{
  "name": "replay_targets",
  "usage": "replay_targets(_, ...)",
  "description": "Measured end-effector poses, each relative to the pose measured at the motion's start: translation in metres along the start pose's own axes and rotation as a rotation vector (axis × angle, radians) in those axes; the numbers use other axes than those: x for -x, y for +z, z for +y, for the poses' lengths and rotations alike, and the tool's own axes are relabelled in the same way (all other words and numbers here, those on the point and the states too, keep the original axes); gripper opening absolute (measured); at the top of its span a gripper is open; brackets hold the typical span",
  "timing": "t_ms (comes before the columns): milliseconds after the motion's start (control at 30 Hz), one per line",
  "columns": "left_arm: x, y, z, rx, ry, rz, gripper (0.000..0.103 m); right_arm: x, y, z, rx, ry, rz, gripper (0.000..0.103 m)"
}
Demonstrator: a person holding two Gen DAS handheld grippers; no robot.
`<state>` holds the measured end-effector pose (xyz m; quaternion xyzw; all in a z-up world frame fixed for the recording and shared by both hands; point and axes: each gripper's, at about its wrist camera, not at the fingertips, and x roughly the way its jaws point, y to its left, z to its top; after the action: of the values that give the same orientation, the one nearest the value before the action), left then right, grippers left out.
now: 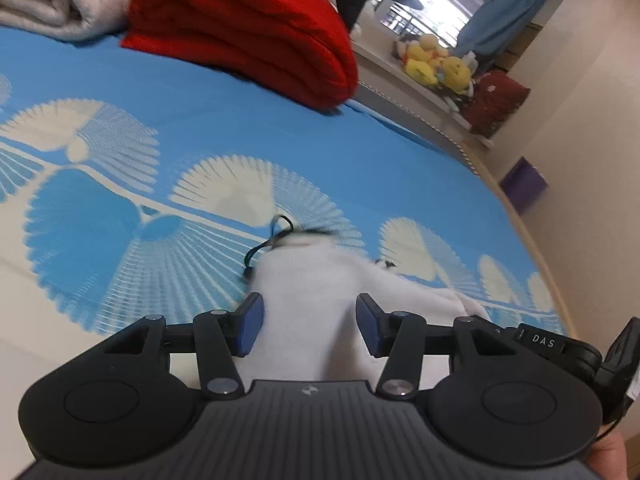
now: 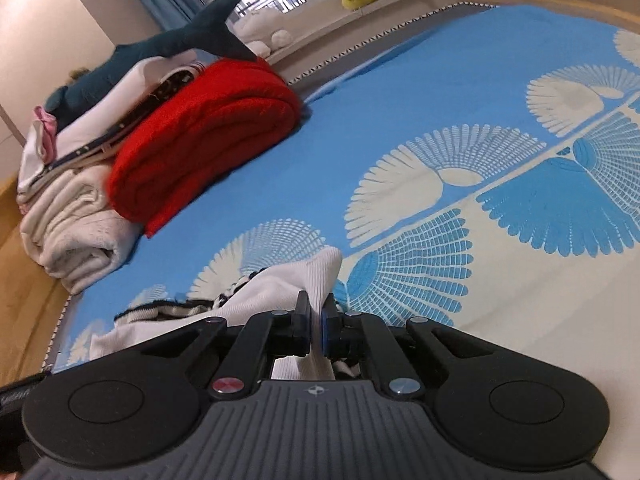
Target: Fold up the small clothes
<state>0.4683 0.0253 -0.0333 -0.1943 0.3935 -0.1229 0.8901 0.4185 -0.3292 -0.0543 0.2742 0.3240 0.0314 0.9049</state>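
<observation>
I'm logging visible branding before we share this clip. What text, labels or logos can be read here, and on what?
"DAS": white letters on a black part at the left gripper's right edge.
Faint lettering on a black strap at the right wrist view's left edge: too blurred to read.

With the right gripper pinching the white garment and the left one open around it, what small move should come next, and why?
Probably close the left gripper on the white garment. Its pads stand apart with cloth between them, while the right gripper is already shut on a fold. Both ends must be held before folding it over the blue bedspread.
</observation>
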Motion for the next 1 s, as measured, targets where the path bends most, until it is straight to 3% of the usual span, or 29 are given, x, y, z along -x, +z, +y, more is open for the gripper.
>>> replay_targets(100,0.010,0.005,0.005,0.025,-0.030,0.008,0.055,0.002,0.002,0.003,0.033,-0.101,-0.043,0.013)
replay_targets(200,0.015,0.003,0.007,0.044,-0.046,0.051,0.055,0.016,0.009,-0.004,0.014,-0.086,-0.032,0.020)
replay_targets(267,0.021,-0.002,0.010,0.058,-0.024,0.068,0.055,0.024,0.010,-0.010,-0.007,-0.032,0.025,0.037)
replay_targets(333,0.029,-0.007,0.014,0.076,-0.004,0.078,0.055,0.027,0.003,-0.015,-0.018,0.040,0.120,0.042)
replay_targets(400,0.037,-0.012,0.016,0.093,0.008,0.083,0.055,0.032,-0.011,-0.020,-0.025,0.087,0.226,0.044)
replay_targets(567,0.052,-0.037,0.015,0.092,0.024,0.120,0.055,0.044,-0.050,-0.014,0.050,0.067,0.361,0.044)
replay_targets(600,0.056,-0.043,0.015,0.083,0.028,0.126,0.055,0.049,-0.059,-0.011,0.079,0.061,0.372,0.044)
replay_targets(633,0.058,-0.047,0.014,0.075,0.033,0.127,0.055,0.053,-0.064,-0.008,0.099,0.056,0.371,0.037)
replay_targets(667,0.061,-0.051,0.015,0.067,0.039,0.127,0.055,0.060,-0.068,-0.005,0.121,0.048,0.351,0.007)
replay_targets(733,0.066,-0.058,0.016,0.059,0.047,0.127,0.055,0.081,-0.065,-0.003,0.101,0.062,0.267,0.004)
replay_targets(867,0.068,-0.071,0.018,0.068,0.043,0.148,0.056,0.125,-0.049,-0.013,-0.013,0.172,0.104,0.003)
replay_targets(900,0.066,-0.074,0.018,0.068,0.040,0.160,0.058,0.125,-0.052,-0.016,-0.016,0.140,0.116,0.003)
replay_targets(1000,0.049,-0.089,0.020,0.062,0.066,0.242,0.058,0.099,-0.076,-0.041,-0.055,-0.047,0.289,0.003)
